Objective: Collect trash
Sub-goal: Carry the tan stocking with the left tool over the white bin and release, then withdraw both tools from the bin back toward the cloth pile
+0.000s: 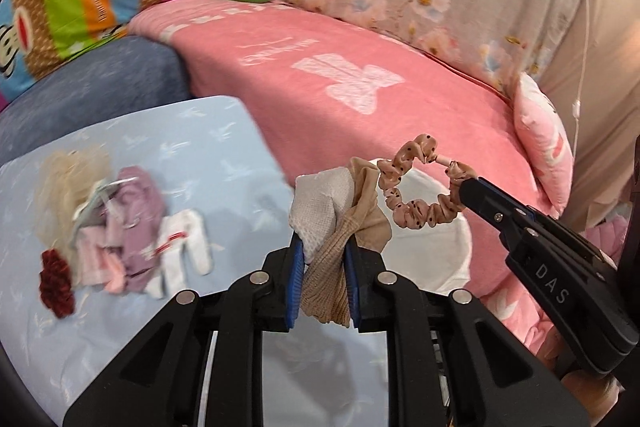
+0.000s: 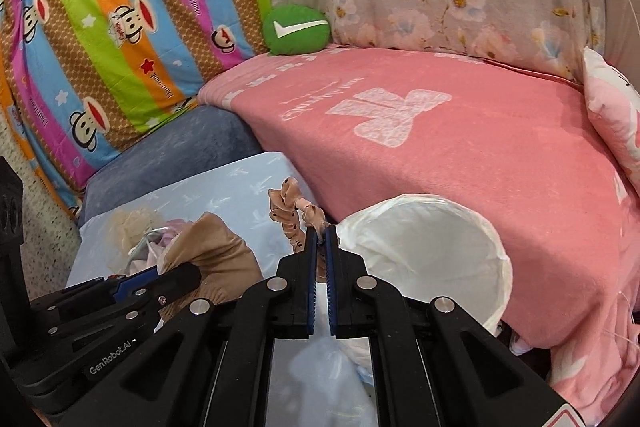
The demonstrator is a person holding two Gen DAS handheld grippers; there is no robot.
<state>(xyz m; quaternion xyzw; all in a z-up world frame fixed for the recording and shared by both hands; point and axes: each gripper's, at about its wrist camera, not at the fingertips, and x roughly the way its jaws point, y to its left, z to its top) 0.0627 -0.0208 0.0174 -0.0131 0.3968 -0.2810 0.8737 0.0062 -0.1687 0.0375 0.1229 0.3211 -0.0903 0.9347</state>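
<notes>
My left gripper [image 1: 323, 247] is shut on a tan sock [image 1: 334, 267] bundled with a white mesh cloth [image 1: 316, 207]; the sock also shows in the right wrist view [image 2: 212, 251]. My right gripper [image 2: 321, 233] is shut on a peach dotted scrunchie [image 2: 288, 215], which shows in the left wrist view [image 1: 416, 199] hanging from the right gripper [image 1: 466, 187]. A white-lined bin [image 2: 436, 259] stands just right of the right gripper, against the pink bed edge; it also shows in the left wrist view [image 1: 432, 259] behind the held sock.
A pile of small clothes [image 1: 132, 227] with a blond hairpiece [image 1: 68, 195] and a dark red scrunchie [image 1: 56, 283] lies on the light blue sheet [image 1: 168, 155]. A pink blanket [image 2: 440, 147], a green cushion [image 2: 296, 29] and striped bedding [image 2: 120, 27] lie behind.
</notes>
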